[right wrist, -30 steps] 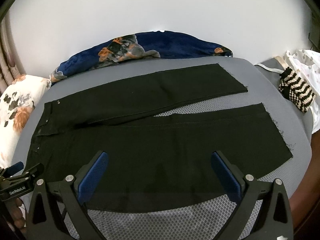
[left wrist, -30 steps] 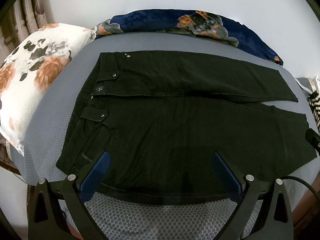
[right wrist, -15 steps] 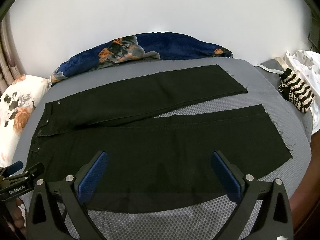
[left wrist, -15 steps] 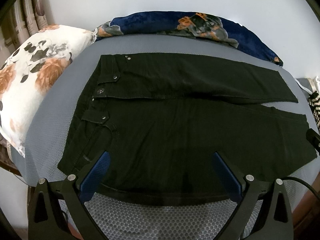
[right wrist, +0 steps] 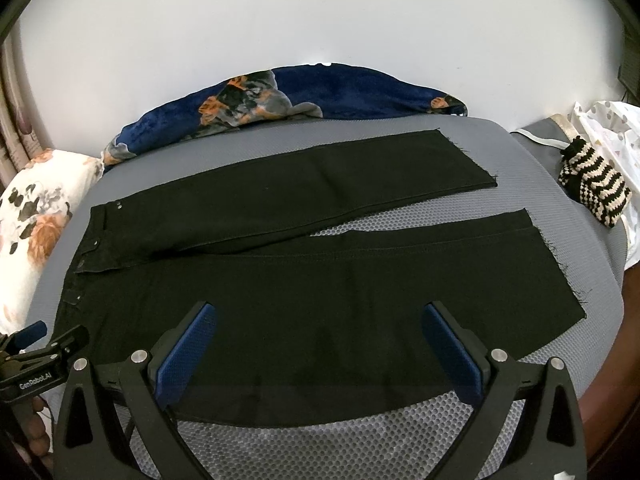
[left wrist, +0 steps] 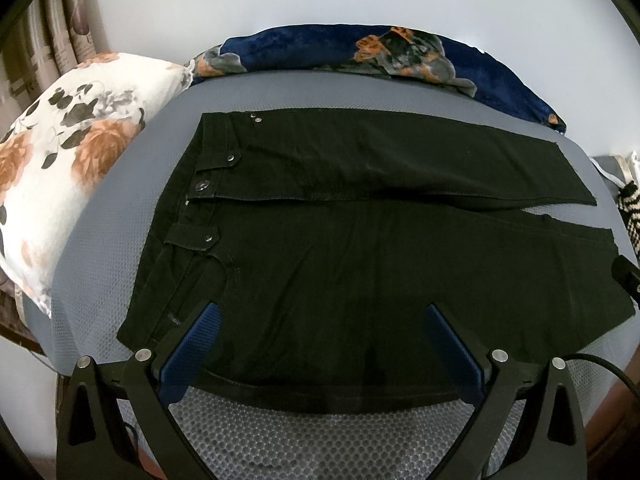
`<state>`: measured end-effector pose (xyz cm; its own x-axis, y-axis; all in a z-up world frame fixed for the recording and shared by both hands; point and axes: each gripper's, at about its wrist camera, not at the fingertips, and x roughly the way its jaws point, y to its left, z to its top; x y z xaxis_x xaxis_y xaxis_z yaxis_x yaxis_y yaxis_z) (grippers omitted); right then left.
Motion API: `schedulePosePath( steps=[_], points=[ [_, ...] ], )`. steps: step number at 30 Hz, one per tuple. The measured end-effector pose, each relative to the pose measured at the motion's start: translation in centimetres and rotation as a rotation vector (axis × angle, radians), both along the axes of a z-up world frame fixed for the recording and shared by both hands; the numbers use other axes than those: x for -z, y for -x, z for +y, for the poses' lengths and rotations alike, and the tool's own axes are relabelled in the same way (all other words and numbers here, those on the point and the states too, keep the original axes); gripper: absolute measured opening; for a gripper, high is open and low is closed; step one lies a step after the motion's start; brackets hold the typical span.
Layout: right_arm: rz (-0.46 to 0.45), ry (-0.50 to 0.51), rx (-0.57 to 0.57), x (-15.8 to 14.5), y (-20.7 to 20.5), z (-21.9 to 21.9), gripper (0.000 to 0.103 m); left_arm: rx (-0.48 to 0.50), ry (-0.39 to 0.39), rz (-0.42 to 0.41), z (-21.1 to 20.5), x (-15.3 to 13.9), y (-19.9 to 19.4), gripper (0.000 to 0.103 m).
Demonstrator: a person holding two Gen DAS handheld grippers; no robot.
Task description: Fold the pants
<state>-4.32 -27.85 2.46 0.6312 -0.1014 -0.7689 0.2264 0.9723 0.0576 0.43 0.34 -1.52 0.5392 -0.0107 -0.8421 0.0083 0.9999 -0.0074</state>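
While both tools hover at the bed's near edge, the left gripper (left wrist: 320, 332) and right gripper (right wrist: 320, 330) have jaws spread wide, holding nothing. Just beyond lie black pants (right wrist: 320, 292), flat on the grey mesh bed (right wrist: 320, 448), waistband left, legs splayed right, hems frayed. Likely a soft, fairly heavy denim that drapes; grasp the near waistband corner and near hem. Farther back sit a floral pillow (left wrist: 68, 168) and blue blanket (right wrist: 340, 92)
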Motion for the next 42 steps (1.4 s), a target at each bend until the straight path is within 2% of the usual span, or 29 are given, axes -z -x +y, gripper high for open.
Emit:
schedulePosePath(
  steps=[20, 25, 30, 32, 34, 40, 42],
  points=[
    [0.012, -0.007, 0.023, 0.3, -0.8, -0.5, 0.102, -0.005, 0.0, -0.003, 0.2, 0.0, -0.1, 0.101],
    [0.015, -0.028, 0.041, 0.3, -1.5, -0.6, 0.103, -0.023, 0.009, -0.009, 1.1, 0.0, -1.1, 0.101],
    [-0.024, -0.068, 0.01, -0.1, -2.6, -0.9, 0.103, -0.049, 0.016, -0.046, 3.8, -0.4, -3.7, 0.101],
    [-0.071, -0.129, -0.013, -0.5, -3.2, -1.3, 0.103, -0.059, 0.03, -0.068, 5.3, -0.7, -5.0, 0.101],
    [-0.1, -0.18, -0.026, -0.8, -3.9, -1.7, 0.103, -0.067, 0.058, -0.078, 7.1, -1.0, -6.6, 0.101],
    [-0.113, -0.239, -0.046, -1.1, -7.2, -2.0, 0.103, -0.083, 0.156, -0.093, 12.3, -1.2, -11.9, 0.1],
    [-0.107, -0.263, -0.055, -0.9, -8.6, -1.9, 0.103, -0.091, 0.186, -0.092, 13.8, -0.8, -13.5, 0.088]
  ],
)
